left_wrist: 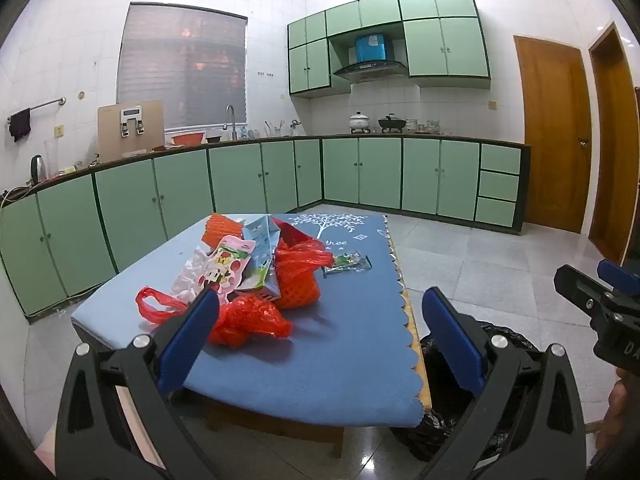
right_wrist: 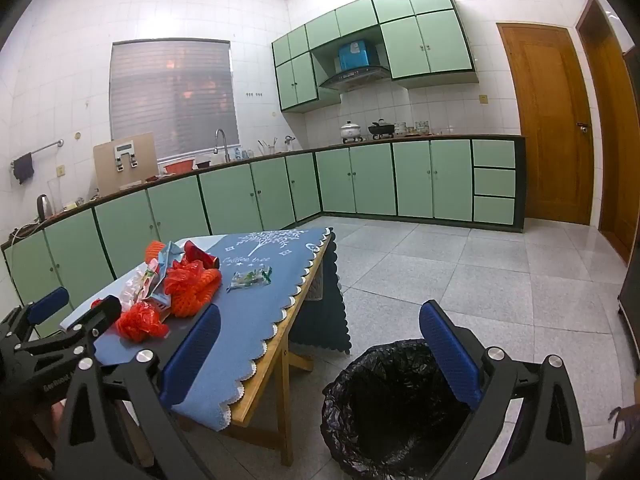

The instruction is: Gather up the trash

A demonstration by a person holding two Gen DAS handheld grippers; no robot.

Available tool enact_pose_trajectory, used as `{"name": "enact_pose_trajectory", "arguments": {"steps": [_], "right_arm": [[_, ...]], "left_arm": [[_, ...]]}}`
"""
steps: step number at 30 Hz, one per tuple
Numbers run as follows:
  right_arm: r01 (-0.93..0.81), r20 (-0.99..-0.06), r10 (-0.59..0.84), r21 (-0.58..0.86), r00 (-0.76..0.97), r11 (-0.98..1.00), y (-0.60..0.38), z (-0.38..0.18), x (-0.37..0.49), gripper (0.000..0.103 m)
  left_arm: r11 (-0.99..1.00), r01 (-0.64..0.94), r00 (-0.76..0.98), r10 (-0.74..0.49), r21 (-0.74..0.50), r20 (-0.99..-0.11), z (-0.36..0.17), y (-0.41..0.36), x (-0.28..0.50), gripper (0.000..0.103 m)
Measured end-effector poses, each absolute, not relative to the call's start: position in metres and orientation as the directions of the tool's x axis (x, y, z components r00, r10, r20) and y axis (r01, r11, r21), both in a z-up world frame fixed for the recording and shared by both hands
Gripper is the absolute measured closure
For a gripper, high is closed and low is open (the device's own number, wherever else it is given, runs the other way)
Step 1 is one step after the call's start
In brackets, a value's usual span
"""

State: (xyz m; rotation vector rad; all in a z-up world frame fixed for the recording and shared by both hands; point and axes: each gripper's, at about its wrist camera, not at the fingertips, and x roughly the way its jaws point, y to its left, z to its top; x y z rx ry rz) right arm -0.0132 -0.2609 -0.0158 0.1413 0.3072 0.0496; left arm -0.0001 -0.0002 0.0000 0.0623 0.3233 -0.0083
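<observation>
A heap of trash lies on the blue-clothed table (left_wrist: pixel 344 344): a red plastic bag (left_wrist: pixel 244 320), orange foam netting (left_wrist: pixel 298 276), a pink cartoon wrapper (left_wrist: pixel 224 268) and a light-blue carton (left_wrist: pixel 260 248). A green-and-white wrapper (left_wrist: pixel 348 263) lies apart to the right. My left gripper (left_wrist: pixel 320 304) hangs open in front of the heap, nothing between its blue pads. My right gripper (right_wrist: pixel 320 320) is open above the bin with the black liner (right_wrist: pixel 392 404), beside the table's edge (right_wrist: pixel 276 344). The heap (right_wrist: pixel 188 284) and the green wrapper (right_wrist: pixel 250 278) lie to its left.
The bin (left_wrist: pixel 448 384) stands on the tiled floor at the table's right front corner. Green cabinets (left_wrist: pixel 360 176) run along the back and left walls. Wooden doors (left_wrist: pixel 556 132) are at the right. Open floor (right_wrist: pixel 460 264) stretches to the right of the table.
</observation>
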Motion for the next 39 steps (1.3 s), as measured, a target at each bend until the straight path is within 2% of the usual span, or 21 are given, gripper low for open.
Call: {"name": "enact_pose_trajectory", "arguments": {"steps": [39], "right_arm": [[-0.027,-0.299,0.072,0.15,0.951,0.988,-0.2619,-0.0164,-0.0137,0.006]], "left_arm": [[0.998,0.009,0.951,0.011,0.063,-0.308,0.0027,-0.0023,-0.0078,0.005]]}}
